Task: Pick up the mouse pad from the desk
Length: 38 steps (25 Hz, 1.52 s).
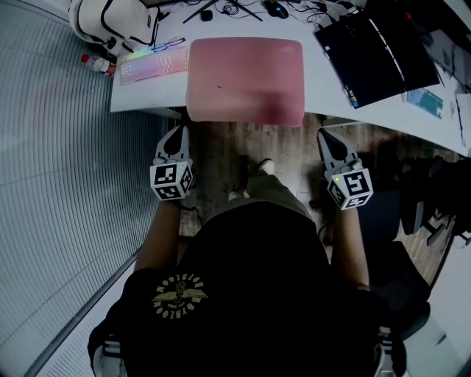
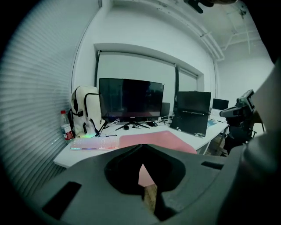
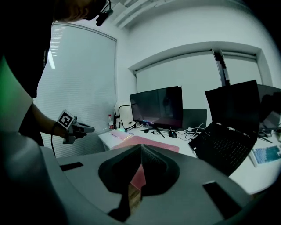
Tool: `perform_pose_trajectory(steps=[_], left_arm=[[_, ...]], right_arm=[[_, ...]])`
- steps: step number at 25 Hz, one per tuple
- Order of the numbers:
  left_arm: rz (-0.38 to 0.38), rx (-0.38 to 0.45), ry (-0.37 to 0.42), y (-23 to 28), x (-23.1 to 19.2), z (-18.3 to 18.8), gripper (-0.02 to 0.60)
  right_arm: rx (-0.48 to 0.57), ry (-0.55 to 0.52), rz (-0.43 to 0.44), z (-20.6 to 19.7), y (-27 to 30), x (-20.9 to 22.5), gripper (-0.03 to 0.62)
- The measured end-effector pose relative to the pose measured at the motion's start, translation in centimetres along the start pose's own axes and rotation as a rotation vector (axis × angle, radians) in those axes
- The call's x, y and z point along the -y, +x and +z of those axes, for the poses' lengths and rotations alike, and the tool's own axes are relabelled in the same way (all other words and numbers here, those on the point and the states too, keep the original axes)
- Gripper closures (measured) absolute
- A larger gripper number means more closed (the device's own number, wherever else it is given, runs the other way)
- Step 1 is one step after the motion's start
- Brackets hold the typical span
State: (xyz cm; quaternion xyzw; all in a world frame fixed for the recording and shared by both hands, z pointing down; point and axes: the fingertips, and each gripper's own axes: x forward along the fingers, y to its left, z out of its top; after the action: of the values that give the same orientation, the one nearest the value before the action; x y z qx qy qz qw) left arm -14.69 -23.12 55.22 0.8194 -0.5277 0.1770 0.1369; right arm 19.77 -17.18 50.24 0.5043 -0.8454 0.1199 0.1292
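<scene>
A pink mouse pad (image 1: 245, 79) lies flat on the white desk (image 1: 324, 81), its near edge hanging slightly over the desk's front. My left gripper (image 1: 179, 132) is shut and empty, just below and left of the pad's near left corner. My right gripper (image 1: 326, 136) is also shut and empty, below and right of the pad's near right corner. Neither touches the pad. In the left gripper view the mouse pad (image 2: 162, 139) shows beyond the shut jaws of the left gripper (image 2: 141, 147). The right gripper view shows the mouse pad (image 3: 145, 141) past the right gripper (image 3: 141, 147).
A backlit keyboard (image 1: 152, 65) sits left of the pad, with a white backpack (image 1: 110, 18) and a bottle (image 1: 97, 65) beyond it. An open black laptop (image 1: 375, 51) stands right of the pad. A monitor (image 2: 131, 99), a mouse (image 1: 277, 9) and cables are behind. A dark chair (image 1: 434, 199) is at the right.
</scene>
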Motion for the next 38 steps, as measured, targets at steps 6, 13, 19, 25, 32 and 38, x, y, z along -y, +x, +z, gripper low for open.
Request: perform_pose_trajectory(steps=[6, 13, 19, 25, 32, 38], left_arm=[[0.045, -0.084, -0.009, 3.2, 0.4, -2.0, 0.575], [0.106, -0.15, -0.127, 4.4, -0.7, -5.0, 0.575], [0.09, -0.208, -0.164, 4.7, -0.7, -7.8, 0.575], [0.083, -0.251, -0.183, 5.3, -2.0, -10.0, 0.574], [0.072, -0.287, -0.18, 8.1, -3.9, -11.7, 0.508], [0.034, -0.341, -0.216, 10.3, -4.9, -13.8, 0.455]], right_arm=[[-0.116, -0.018, 0.048, -3.7, 1.9, 3.4, 0.6], [-0.215, -0.01, 0.105, -8.0, 4.3, 5.8, 0.6], [-0.294, 0.062, 0.132, -12.2, 5.8, 5.9, 0.6], [-0.32, 0.124, 0.17, -13.8, 7.4, 5.0, 0.544], [-0.35, 0.202, 0.172, -15.6, 9.3, 5.0, 0.474], [-0.401, 0.268, 0.158, -18.3, 10.4, 5.3, 0.444]])
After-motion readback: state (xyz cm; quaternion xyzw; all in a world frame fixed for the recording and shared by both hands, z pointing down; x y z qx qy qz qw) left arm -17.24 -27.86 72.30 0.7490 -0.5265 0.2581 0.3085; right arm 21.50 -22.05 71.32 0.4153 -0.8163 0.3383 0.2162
